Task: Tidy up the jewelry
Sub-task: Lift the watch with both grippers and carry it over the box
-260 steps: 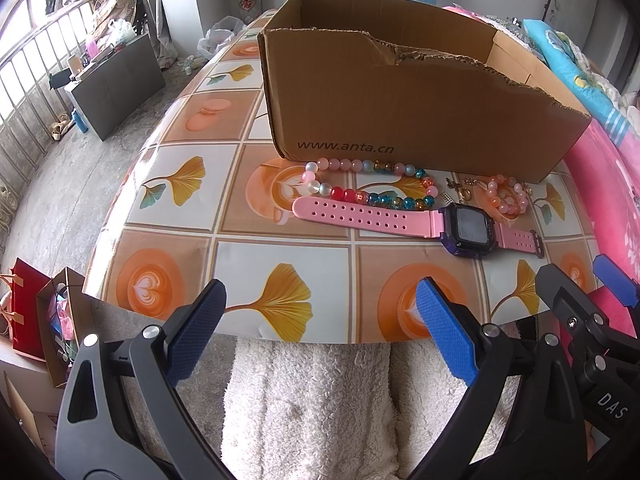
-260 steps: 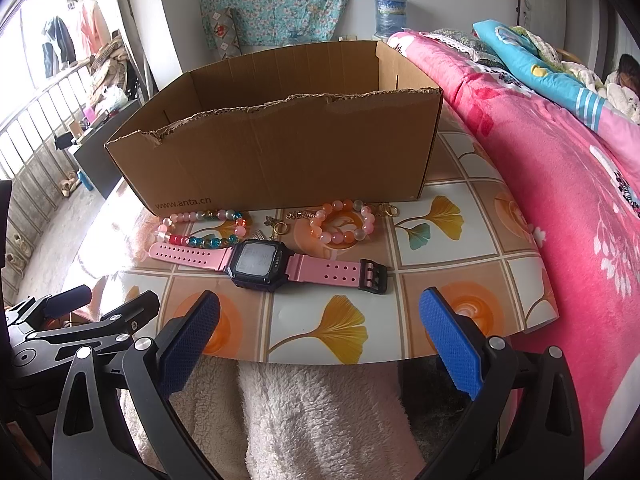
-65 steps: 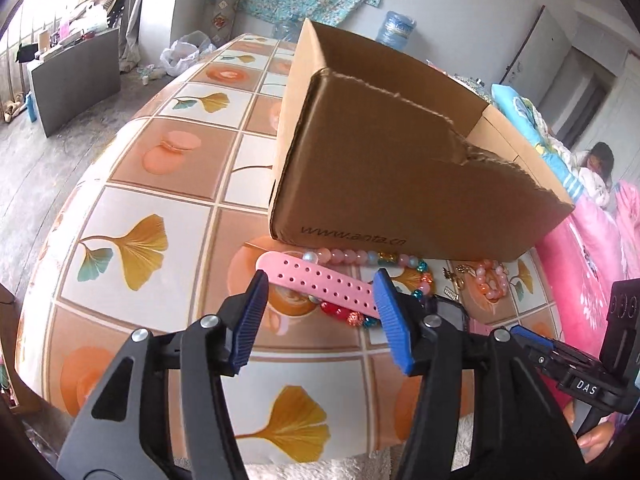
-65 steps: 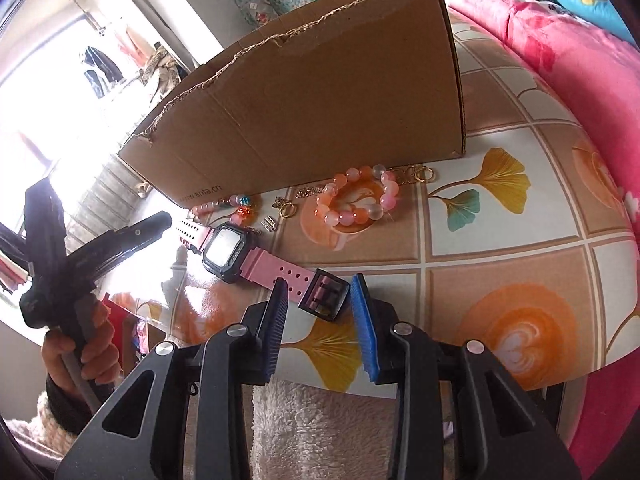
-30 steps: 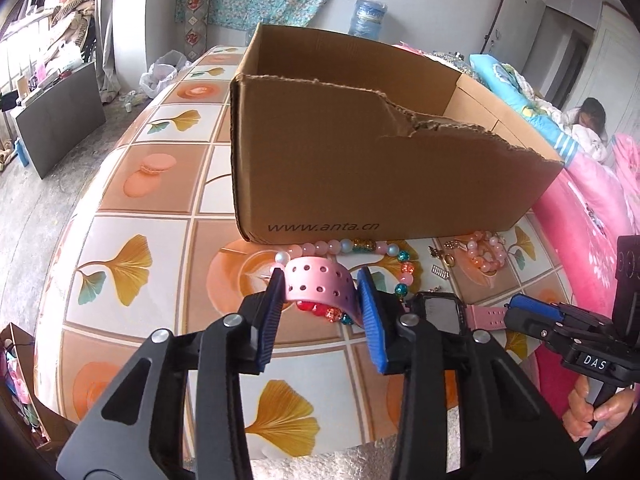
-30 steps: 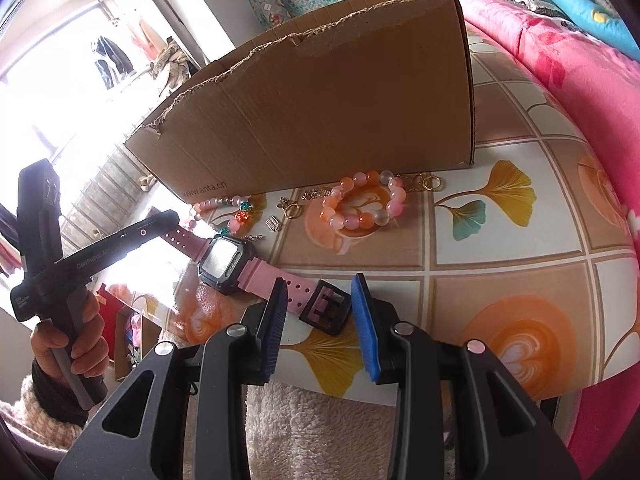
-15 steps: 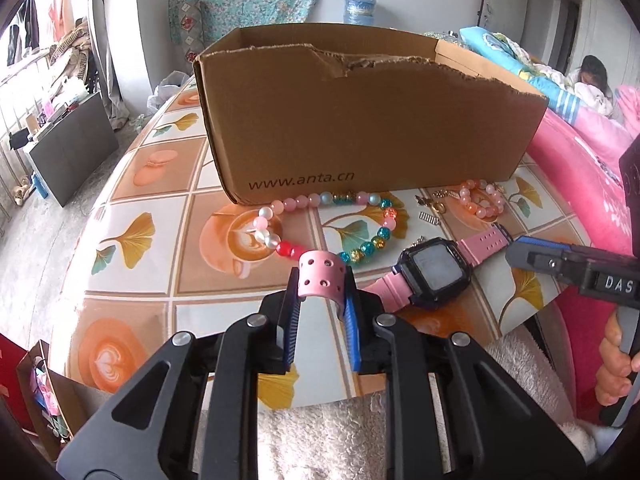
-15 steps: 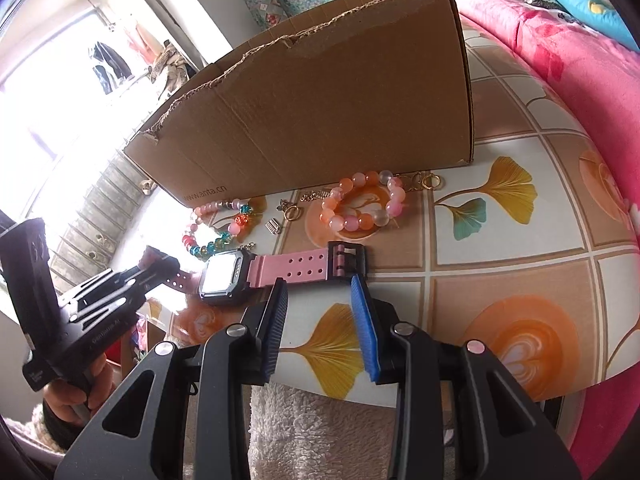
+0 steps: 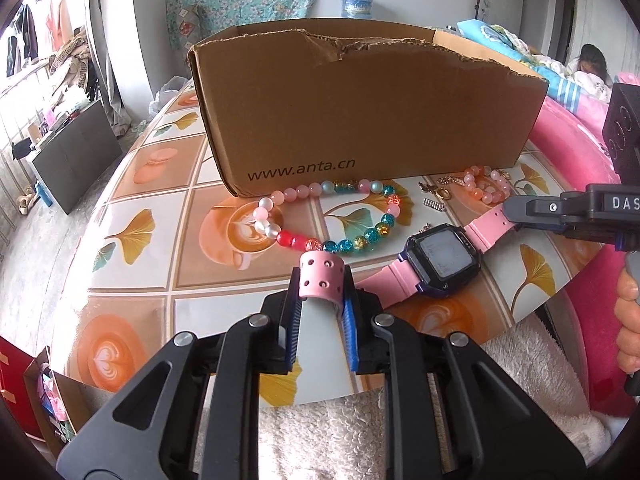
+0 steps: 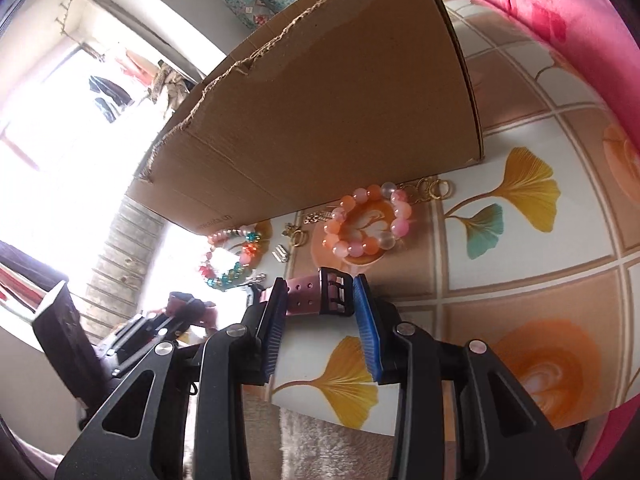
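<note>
A pink-strapped watch (image 9: 440,258) with a dark purple face hangs between both grippers above the tiled table (image 9: 132,312). My left gripper (image 9: 320,300) is shut on the holed strap end (image 9: 322,280), which curls up between the blue pads. My right gripper (image 10: 320,300) is shut on the buckle end (image 10: 334,292); it also shows at the right of the left wrist view (image 9: 516,216). A multicoloured bead bracelet (image 9: 328,216), a pink-orange bead bracelet (image 10: 370,220) and small gold pieces (image 10: 430,190) lie before the cardboard box (image 9: 360,108).
The open box stands behind the jewelry, its torn front wall facing me. A pink bedspread (image 9: 568,148) borders the table on the right. A white fleece cloth (image 9: 360,432) lies below the table's front edge. A dark cabinet (image 9: 76,148) stands far left on the floor.
Both grippers closed on the watch strap ends and lifted the watch off the table toward its front edge. The right wrist view has tilted and moved closer to the table.
</note>
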Demonstrator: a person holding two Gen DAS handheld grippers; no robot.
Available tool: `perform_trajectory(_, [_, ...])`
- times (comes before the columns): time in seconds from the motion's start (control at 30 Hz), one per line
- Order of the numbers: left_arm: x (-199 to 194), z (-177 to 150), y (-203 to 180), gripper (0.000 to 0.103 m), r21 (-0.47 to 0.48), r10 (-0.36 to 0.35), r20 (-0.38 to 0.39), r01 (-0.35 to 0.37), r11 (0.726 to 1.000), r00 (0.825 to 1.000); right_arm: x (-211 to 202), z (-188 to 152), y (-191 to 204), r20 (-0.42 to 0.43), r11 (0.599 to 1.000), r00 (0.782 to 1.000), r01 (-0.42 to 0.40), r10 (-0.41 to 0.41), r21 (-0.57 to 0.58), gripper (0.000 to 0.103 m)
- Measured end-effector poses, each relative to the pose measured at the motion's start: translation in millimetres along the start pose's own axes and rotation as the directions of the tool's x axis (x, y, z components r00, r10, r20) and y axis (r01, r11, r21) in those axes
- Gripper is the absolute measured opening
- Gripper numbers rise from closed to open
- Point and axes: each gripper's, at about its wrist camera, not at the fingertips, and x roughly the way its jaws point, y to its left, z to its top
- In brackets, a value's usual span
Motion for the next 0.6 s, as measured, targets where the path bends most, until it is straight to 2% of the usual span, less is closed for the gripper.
perform_trajectory(0.07, [0,-1,0,0.017,0.002,0.001,0.002,-0.001,1.0,1.0,-1,0,-3,0.007,0.999,1.0,-0.03,0.03,0.031,0.035])
perform_trajectory(0.17, [0,-2,0,0.017,0.004,0.002,0.006,-0.002,1.0,1.0,-4,0,-1,0.028,1.0,1.0,-0.011,0.01,0.022,0.033])
perform_trajectory(0.23, [-1,-2,0,0.017,0.007,0.003,0.011,-0.003,1.0,1.0,-3,0,4,0.03,1.0,1.0,0.009,-0.009,0.005,0.017])
perform_trajectory(0.33, [-6,-2,-1,0.015,0.003,-0.01,0.023,0.009,1.0,1.0,-6,-1,13,0.044,0.999,0.999,0.028,-0.027,-0.024,0.009])
perform_trajectory(0.4, [-14,0,0,0.015,-0.002,-0.024,0.043,0.024,1.0,0.999,-13,-1,23,0.053,0.998,0.998,0.018,-0.015,-0.054,0.007])
perform_trajectory(0.6, [-53,23,3,0.015,-0.013,-0.13,0.109,0.133,0.991,0.985,-45,2,66,0.097,0.984,0.995,0.006,0.012,-0.178,0.007])
